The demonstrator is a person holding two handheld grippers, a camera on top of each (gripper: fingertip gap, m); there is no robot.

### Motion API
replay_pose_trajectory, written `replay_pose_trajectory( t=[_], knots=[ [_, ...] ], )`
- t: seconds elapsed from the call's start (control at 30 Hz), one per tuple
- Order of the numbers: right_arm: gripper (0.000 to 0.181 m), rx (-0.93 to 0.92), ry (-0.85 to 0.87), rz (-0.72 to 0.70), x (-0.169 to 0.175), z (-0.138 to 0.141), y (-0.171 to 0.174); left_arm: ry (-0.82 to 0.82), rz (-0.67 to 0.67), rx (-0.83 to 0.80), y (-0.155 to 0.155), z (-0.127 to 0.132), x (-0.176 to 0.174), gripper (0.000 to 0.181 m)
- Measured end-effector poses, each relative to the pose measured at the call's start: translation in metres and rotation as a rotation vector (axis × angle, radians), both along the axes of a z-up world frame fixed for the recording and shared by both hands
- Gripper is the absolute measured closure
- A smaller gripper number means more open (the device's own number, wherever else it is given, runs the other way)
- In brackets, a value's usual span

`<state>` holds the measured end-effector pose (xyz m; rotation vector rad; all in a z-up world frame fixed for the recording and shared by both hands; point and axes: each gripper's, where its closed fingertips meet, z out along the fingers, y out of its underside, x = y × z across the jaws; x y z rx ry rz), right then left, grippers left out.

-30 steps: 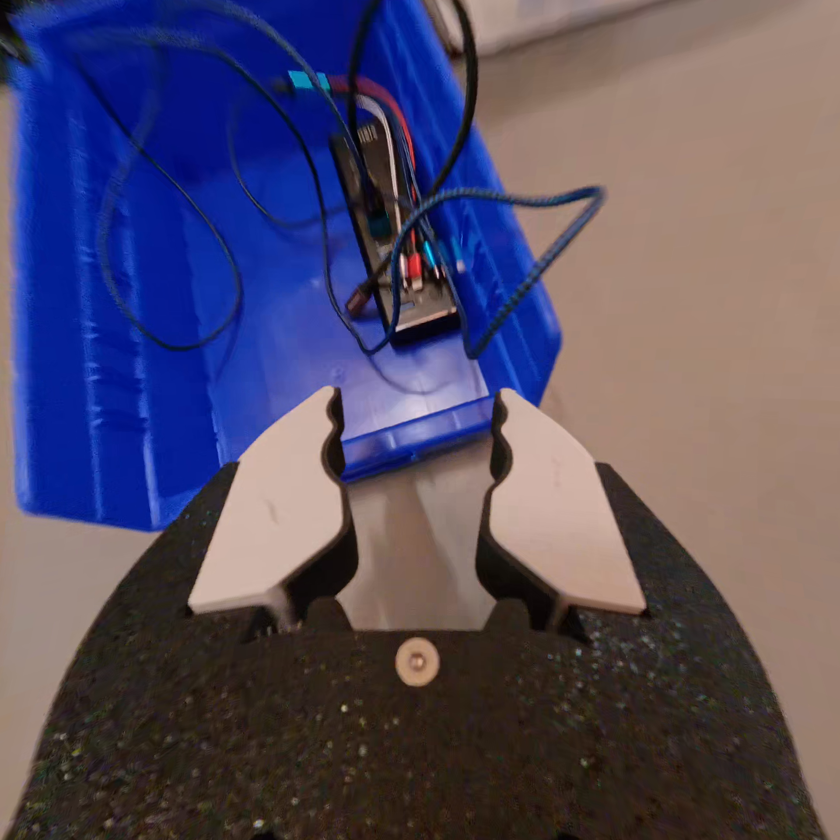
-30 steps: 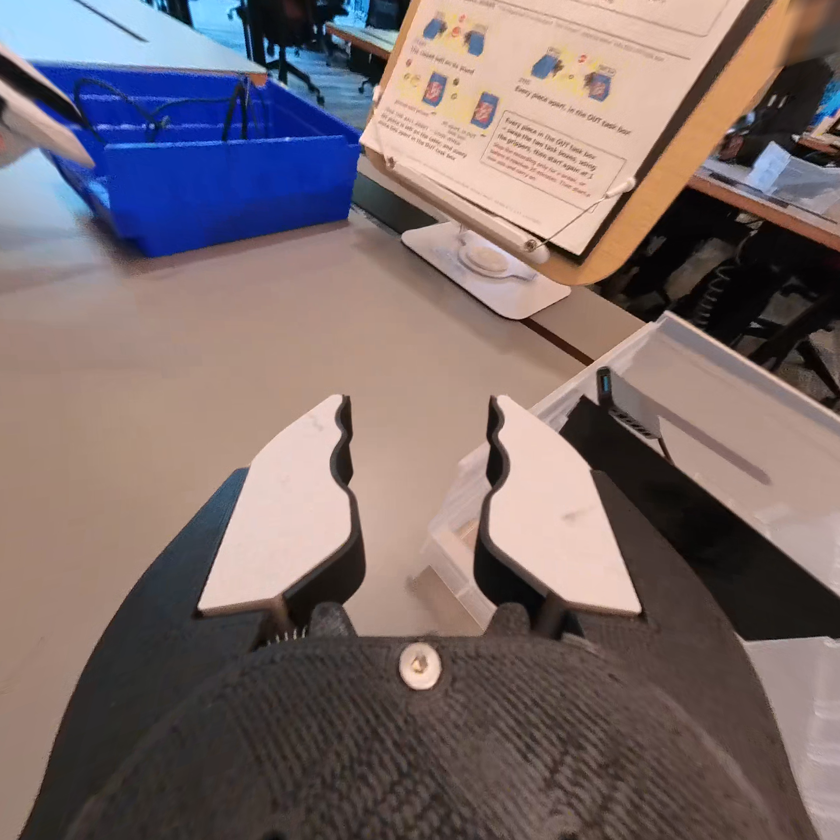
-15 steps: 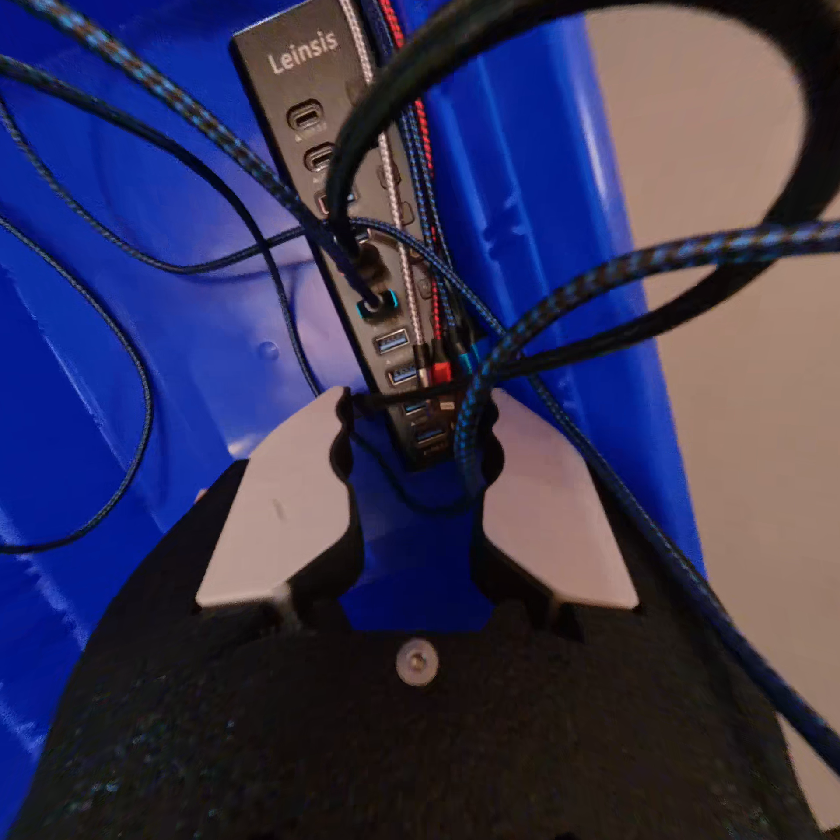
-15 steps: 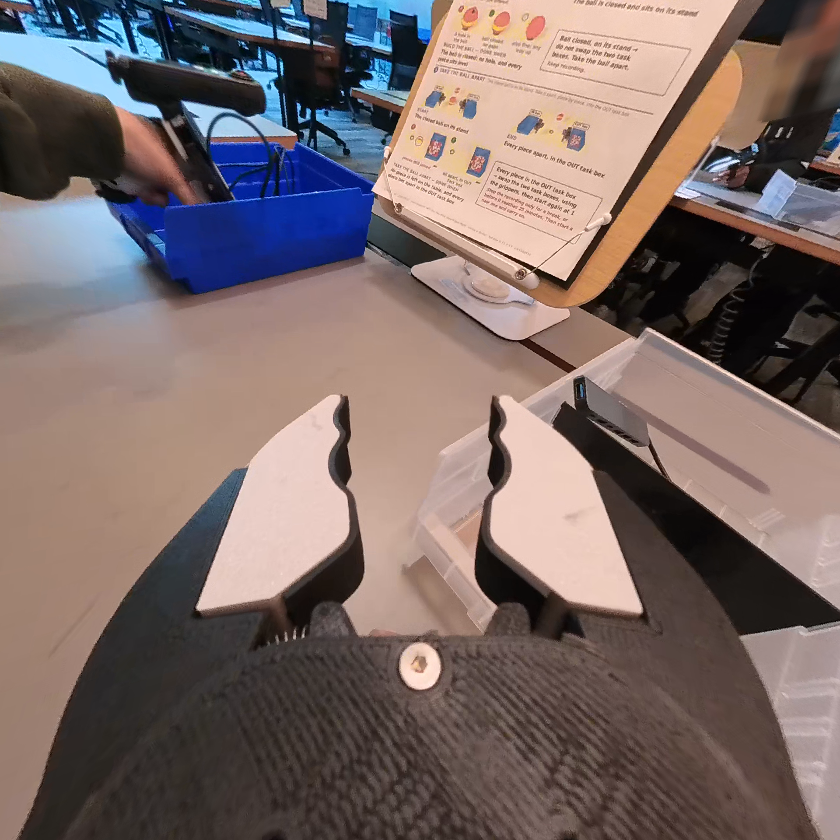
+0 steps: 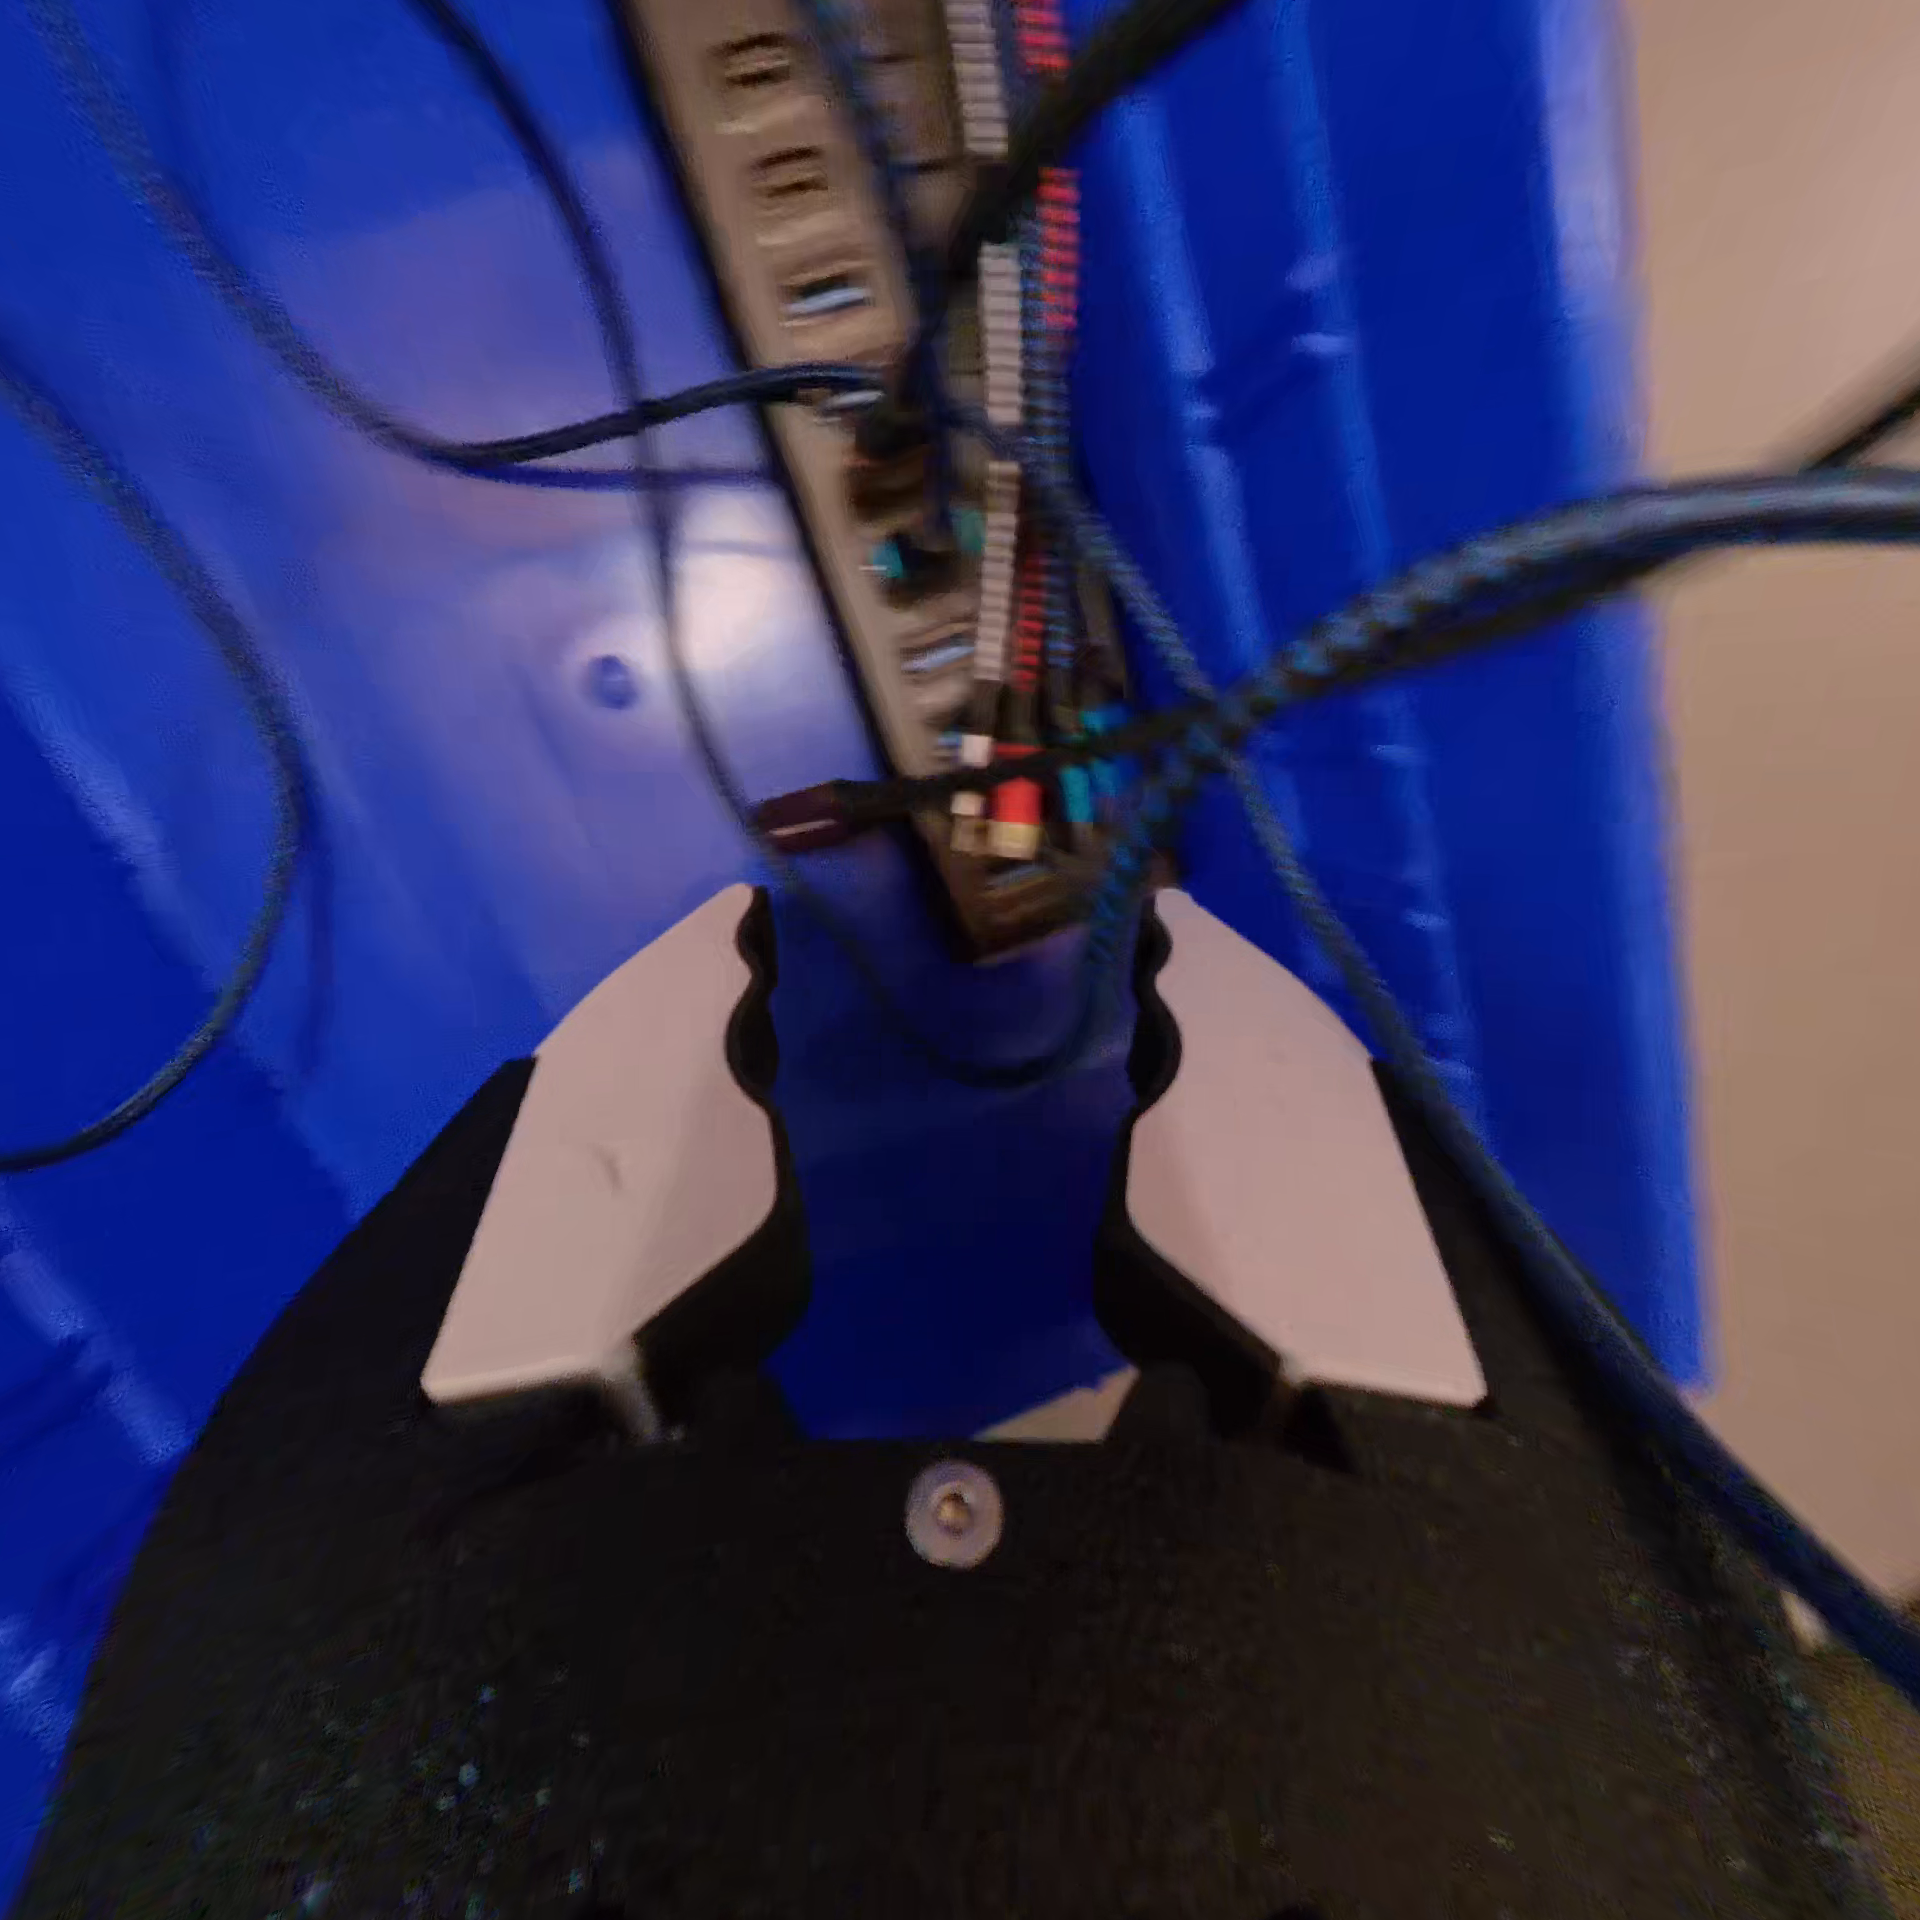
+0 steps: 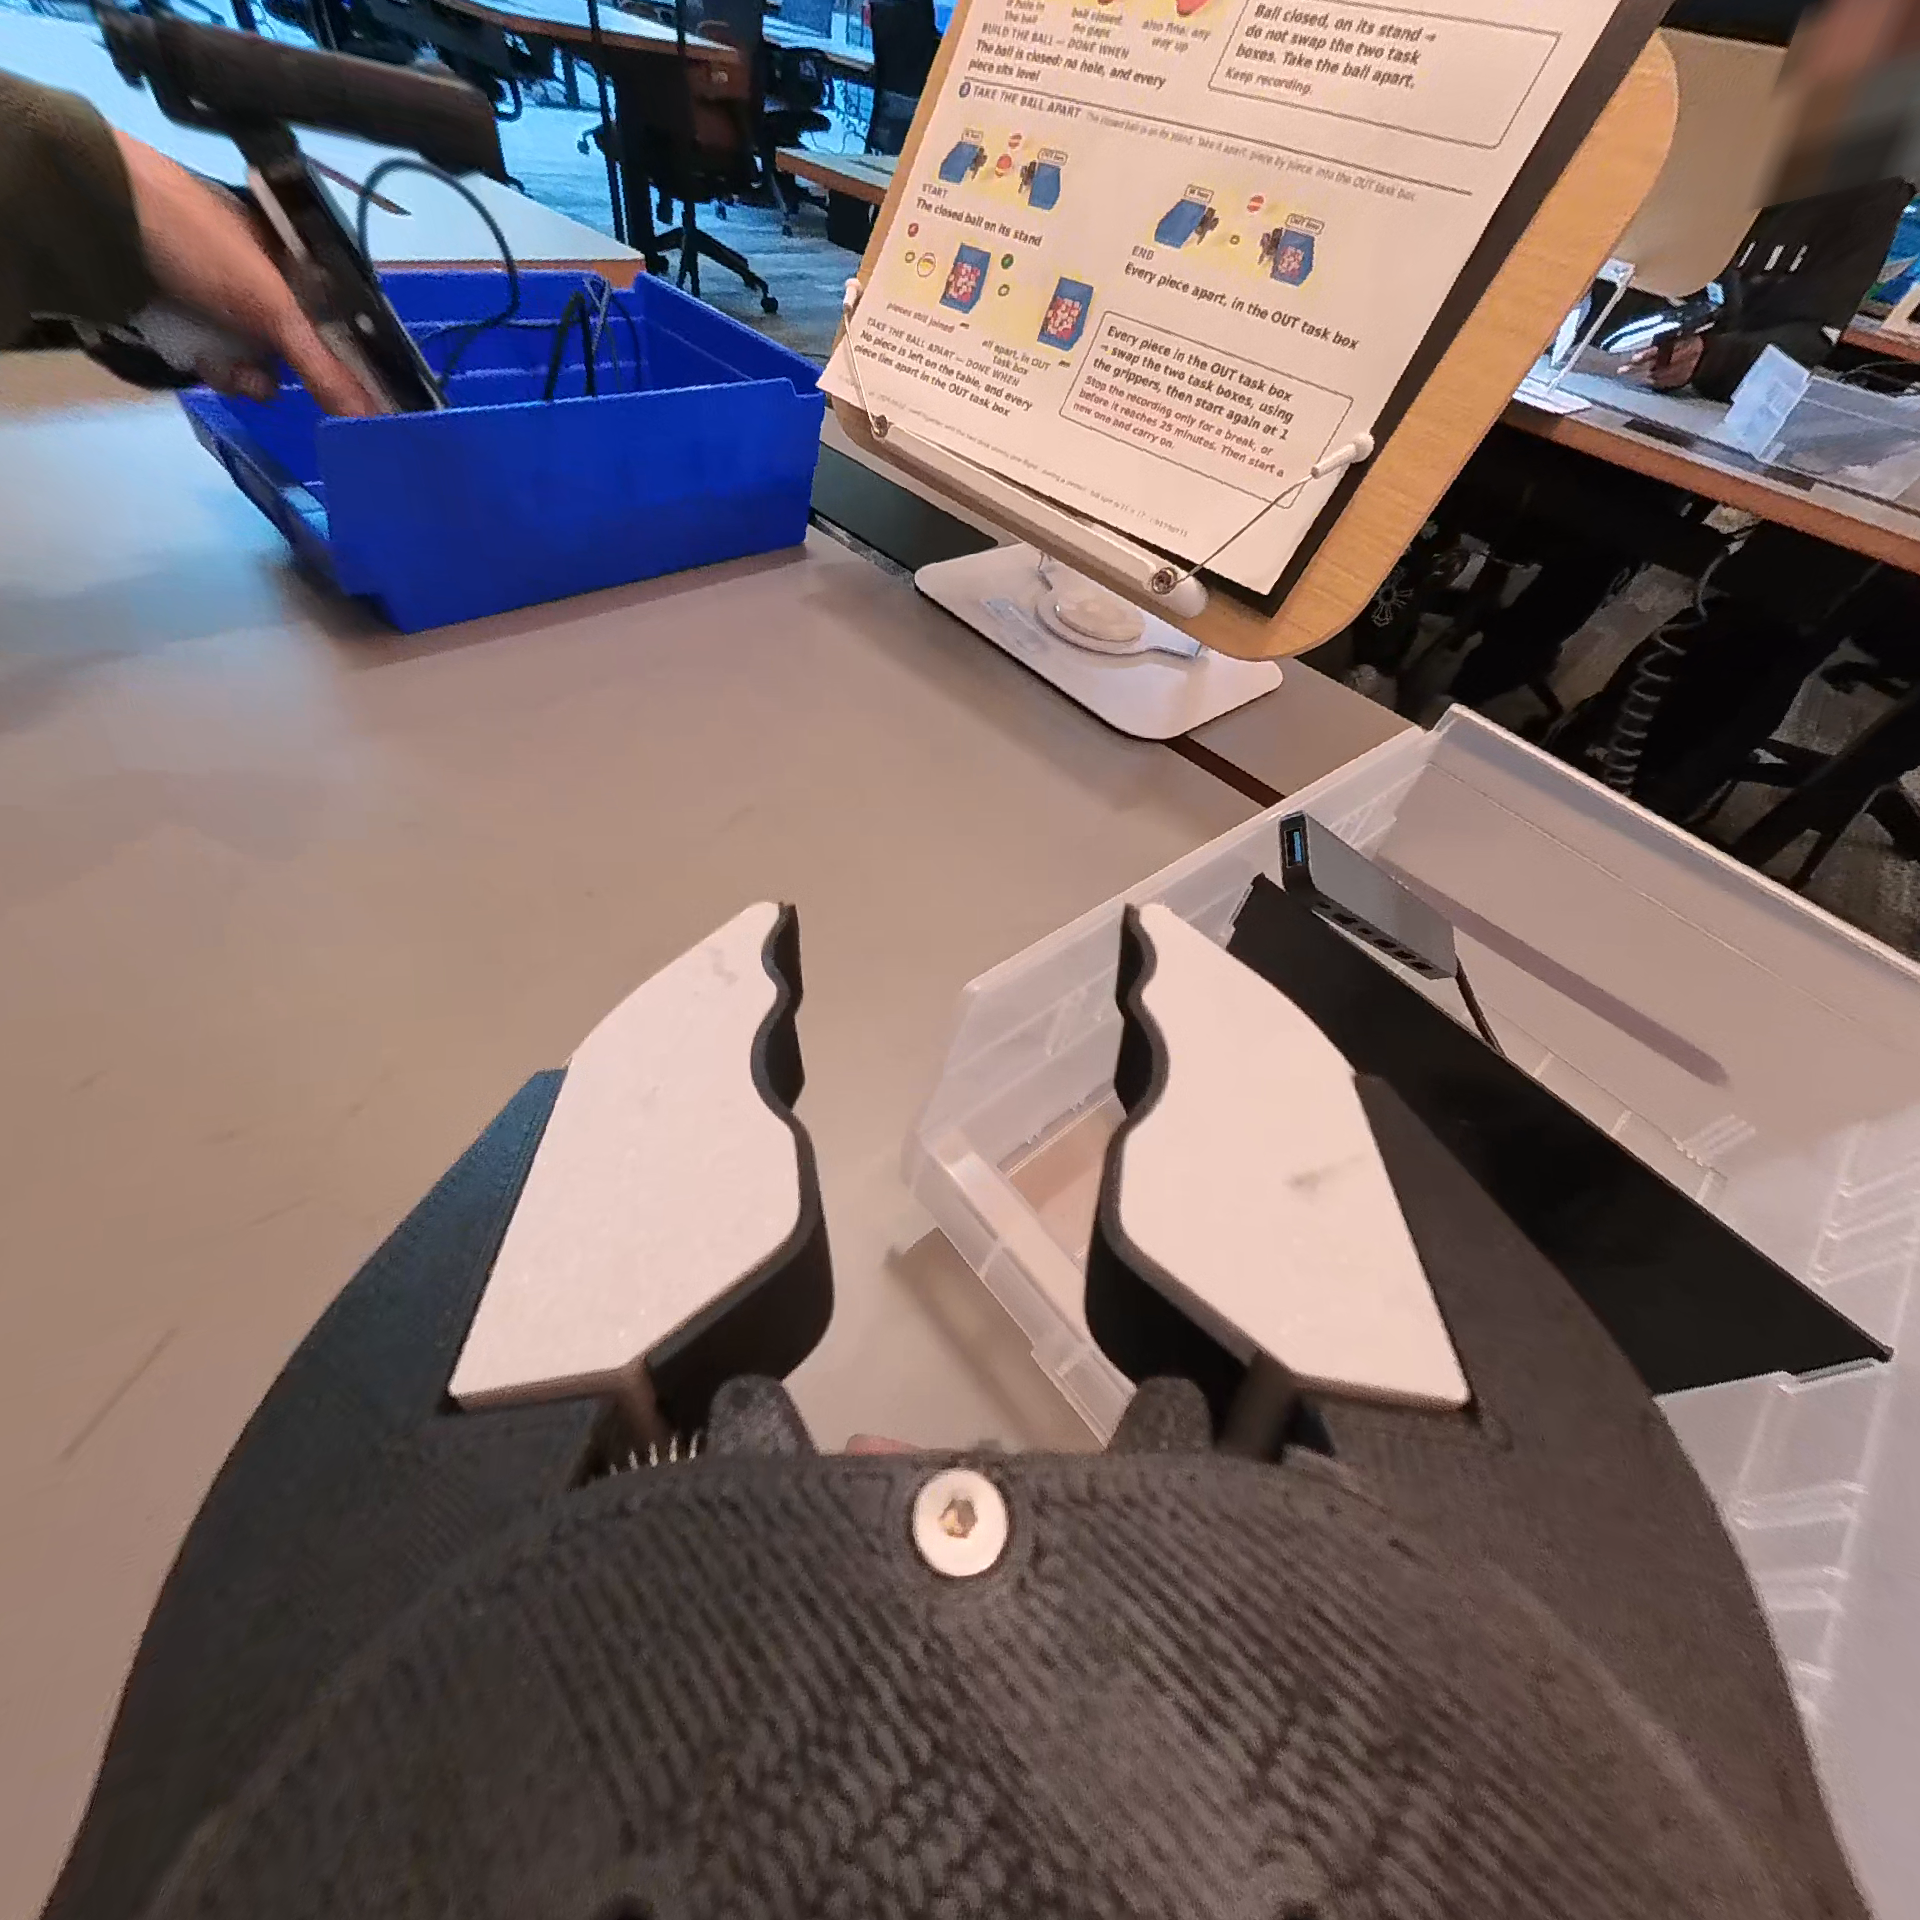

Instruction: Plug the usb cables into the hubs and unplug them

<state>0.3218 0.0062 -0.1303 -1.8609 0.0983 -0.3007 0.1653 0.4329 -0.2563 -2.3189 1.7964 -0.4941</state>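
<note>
In the left wrist view, motion-blurred, a long black USB hub (image 5: 831, 343) lies in a blue bin (image 5: 416, 727). Several plugs (image 5: 1013, 810) sit at its near end, and a loose dark red plug (image 5: 800, 816) lies beside it. A thick blue-black braided cable (image 5: 1455, 613) arches over the bin wall. My left gripper (image 5: 954, 935) is open and empty, its fingertips just short of the hub's near end. My right gripper (image 6: 956, 925) is open and empty above the table, beside a clear bin (image 6: 1039, 1039) holding a small grey hub (image 6: 1371, 914).
The right wrist view shows the grey table (image 6: 416, 831), the blue bin (image 6: 561, 499) at far left with the left gripper (image 6: 343, 312) and a hand (image 6: 197, 260) dipped into it, and a wooden document stand (image 6: 1195, 260) at the back. Desks and chairs stand beyond.
My left gripper has moved from outside the blue bin down into it, up close to the black hub. My right gripper has shifted a little, bringing more of the clear bin into view.
</note>
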Motion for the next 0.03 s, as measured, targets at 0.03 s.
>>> replay_pose_trajectory(
  t=[0.03],
  knots=[
    [0.123,-0.002,-0.002,-0.001,0.0005,-0.0003,0.0000,-0.015,-0.064,-0.056,-0.0137,0.0029,0.0014,0.115]
  ],
)
